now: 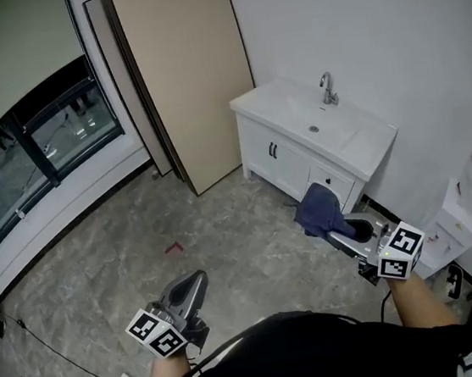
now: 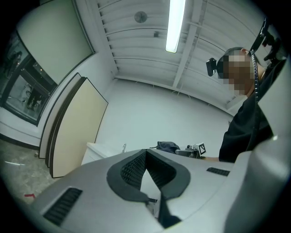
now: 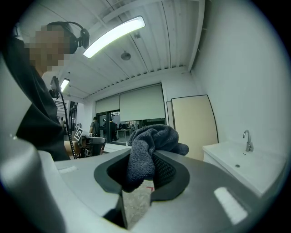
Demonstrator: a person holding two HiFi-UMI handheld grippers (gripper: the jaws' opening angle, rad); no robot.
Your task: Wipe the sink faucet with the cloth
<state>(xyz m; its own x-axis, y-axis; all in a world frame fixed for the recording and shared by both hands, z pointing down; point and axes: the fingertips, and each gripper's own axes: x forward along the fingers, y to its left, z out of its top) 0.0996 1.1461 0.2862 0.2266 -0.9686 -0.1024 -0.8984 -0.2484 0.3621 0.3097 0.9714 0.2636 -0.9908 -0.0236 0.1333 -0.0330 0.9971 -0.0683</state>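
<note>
Right gripper [image 3: 144, 157] around bunched, seemingly blue-grey cloth [image 3: 152, 136]

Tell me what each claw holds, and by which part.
Right claw: the cloth, pinched by a bunched fold, its bulk bulging out beyond the jaws. Left claw: shut, holding nothing.

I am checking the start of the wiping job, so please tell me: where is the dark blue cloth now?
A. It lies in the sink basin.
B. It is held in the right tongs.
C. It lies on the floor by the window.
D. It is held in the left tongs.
B: the cloth is pinched in the right tongs, while the left tongs are shut with nothing in them.
</note>
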